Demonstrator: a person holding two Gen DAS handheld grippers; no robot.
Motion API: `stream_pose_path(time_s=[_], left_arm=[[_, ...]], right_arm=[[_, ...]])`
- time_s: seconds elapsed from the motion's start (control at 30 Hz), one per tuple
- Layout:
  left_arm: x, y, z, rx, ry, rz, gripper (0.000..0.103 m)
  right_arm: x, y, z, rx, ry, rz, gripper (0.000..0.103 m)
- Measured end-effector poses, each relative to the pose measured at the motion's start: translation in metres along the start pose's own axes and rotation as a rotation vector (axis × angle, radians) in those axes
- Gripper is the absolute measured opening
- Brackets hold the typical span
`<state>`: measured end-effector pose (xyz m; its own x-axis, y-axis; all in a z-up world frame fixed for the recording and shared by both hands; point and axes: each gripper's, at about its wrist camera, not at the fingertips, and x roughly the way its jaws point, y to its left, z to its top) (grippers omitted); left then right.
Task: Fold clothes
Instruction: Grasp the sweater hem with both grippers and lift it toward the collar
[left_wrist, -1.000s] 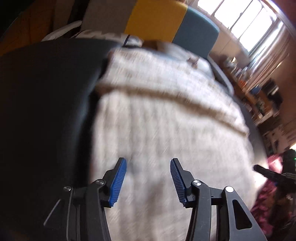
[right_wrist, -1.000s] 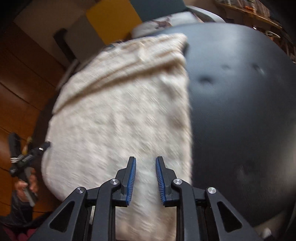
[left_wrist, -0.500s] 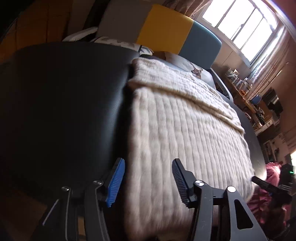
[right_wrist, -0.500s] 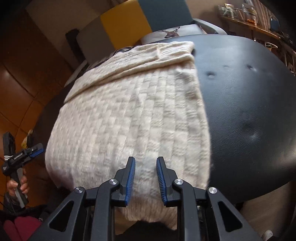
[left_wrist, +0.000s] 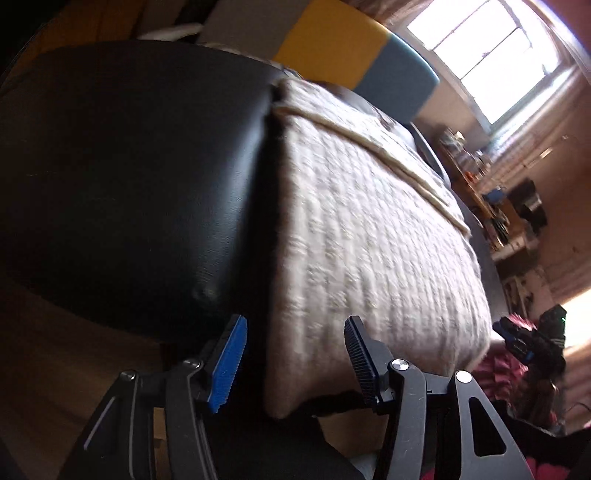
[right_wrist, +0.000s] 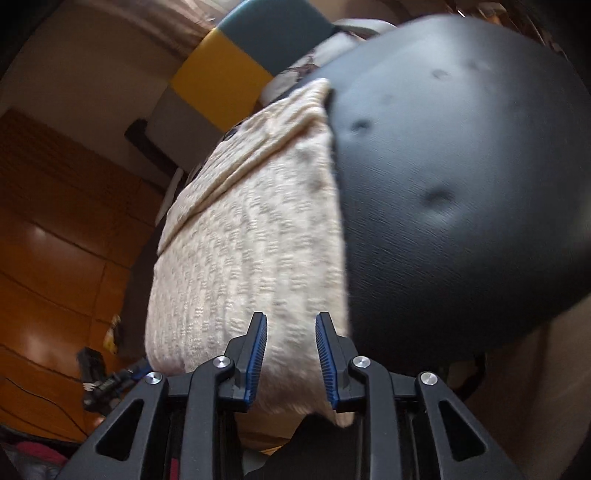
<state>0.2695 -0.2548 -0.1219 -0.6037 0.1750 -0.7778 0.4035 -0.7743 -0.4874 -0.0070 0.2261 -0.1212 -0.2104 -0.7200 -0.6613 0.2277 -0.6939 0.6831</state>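
A cream knitted garment (left_wrist: 369, 229) lies spread over a black padded surface (left_wrist: 129, 177), its near hem hanging over the front edge. My left gripper (left_wrist: 293, 363) is open, its jaws on either side of the hem's left corner. In the right wrist view the same garment (right_wrist: 251, 258) drapes down the black surface (right_wrist: 461, 184). My right gripper (right_wrist: 290, 356) is open with a narrower gap, its jaws on either side of the hem near the right corner. I see no grip on the cloth.
A yellow and blue-grey cushioned backrest (left_wrist: 351, 48) stands behind the surface. A bright window (left_wrist: 491, 55) and cluttered shelves (left_wrist: 498, 206) are at the right. Wooden floor (right_wrist: 55, 240) lies to the left. The other gripper (left_wrist: 524, 339) shows at the right edge.
Both grippers have dropped from above the garment to its hanging front hem. The cameras now look up along the cloth from the surface's front edge. The right jaws have opened slightly.
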Motion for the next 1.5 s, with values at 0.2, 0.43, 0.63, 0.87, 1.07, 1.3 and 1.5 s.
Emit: stream_pose_path(time_s=[0.2, 0.43, 0.63, 0.87, 1.07, 1.3, 1.5], left_arm=[[0.012, -0.002, -0.009, 0.001, 0.020, -0.034, 0.061], [0.010, -0.006, -0.015, 0.075, -0.017, -0.046, 0.065], [0.008, -0.015, -0.009, 0.127, -0.038, -0.075, 0.064], [0.008, -0.006, -0.005, 0.059, -0.048, -0.178, 0.064], [0.009, -0.001, 0.004, 0.026, -0.027, -0.213, 0.056], [0.009, 0.015, 0.003, -0.106, -0.028, -0.210, 0.009], [-0.005, 0.004, 0.020, -0.151, -0.083, -0.367, 0.008]], right_arm=[[0.010, -0.030, 0.001, 0.084, 0.044, 0.127, 0.030], [0.035, -0.020, 0.001, 0.046, 0.099, 0.266, 0.030], [0.045, -0.023, 0.002, 0.063, 0.089, 0.317, 0.029], [0.046, -0.009, 0.000, 0.023, 0.052, 0.258, 0.029], [0.050, -0.003, 0.006, 0.051, 0.063, 0.179, 0.009], [0.050, 0.043, 0.011, -0.088, 0.047, 0.044, 0.009], [0.042, 0.067, 0.029, -0.159, 0.050, 0.137, 0.009]])
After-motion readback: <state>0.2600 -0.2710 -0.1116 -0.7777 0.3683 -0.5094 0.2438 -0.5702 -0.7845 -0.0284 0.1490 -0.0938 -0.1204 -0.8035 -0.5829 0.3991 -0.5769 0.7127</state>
